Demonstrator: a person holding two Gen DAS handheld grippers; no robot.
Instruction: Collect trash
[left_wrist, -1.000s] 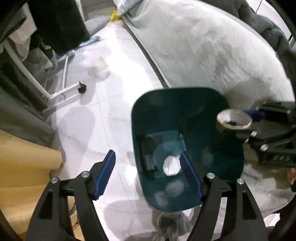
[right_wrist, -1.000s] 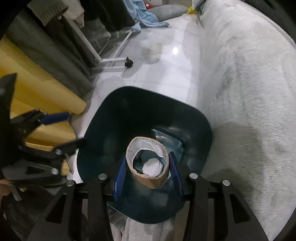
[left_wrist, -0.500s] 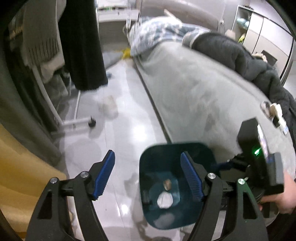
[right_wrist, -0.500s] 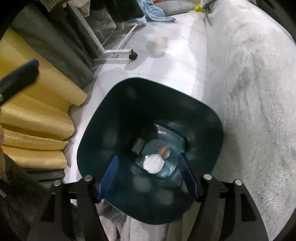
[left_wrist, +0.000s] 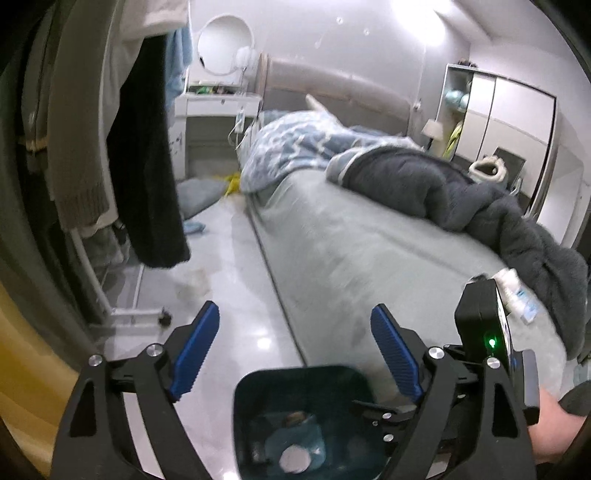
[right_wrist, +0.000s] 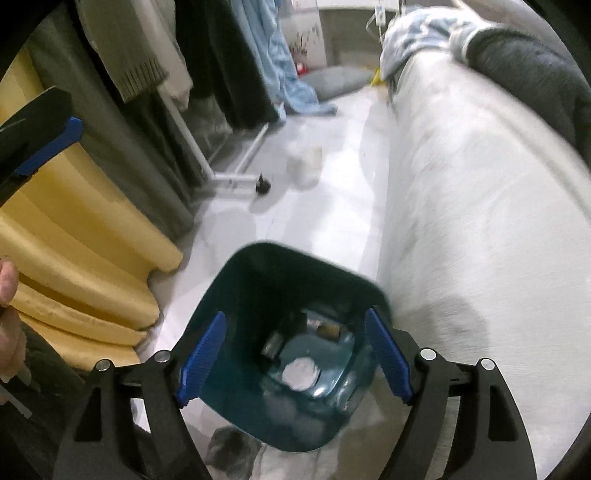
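A dark teal trash bin (right_wrist: 258, 280) stands on the pale floor beside the bed; it also shows in the left wrist view (left_wrist: 255, 413). At its bottom lie a white crumpled wad (right_wrist: 301, 373), a brown cardboard roll (right_wrist: 330, 329) and a dark item (right_wrist: 272, 345). My right gripper (right_wrist: 293, 360) is open and empty above the bin. My left gripper (left_wrist: 297, 349) is open and empty, raised and facing along the bed. A clear plastic piece of trash (right_wrist: 306, 167) lies on the floor further off. A small white-and-blue packet (left_wrist: 517, 295) lies on the bed.
A grey-covered bed (left_wrist: 362, 251) runs along the right with a dark blanket (left_wrist: 480, 206). A clothes rack with a wheeled foot (right_wrist: 236, 181) and hanging clothes stands left. Yellow curtains (right_wrist: 74, 236) are at the near left. A cloth lies under the bin.
My right gripper opened and dropped the cardboard roll into the bin. Both grippers then rose; the left one tilted up to face along the bed.
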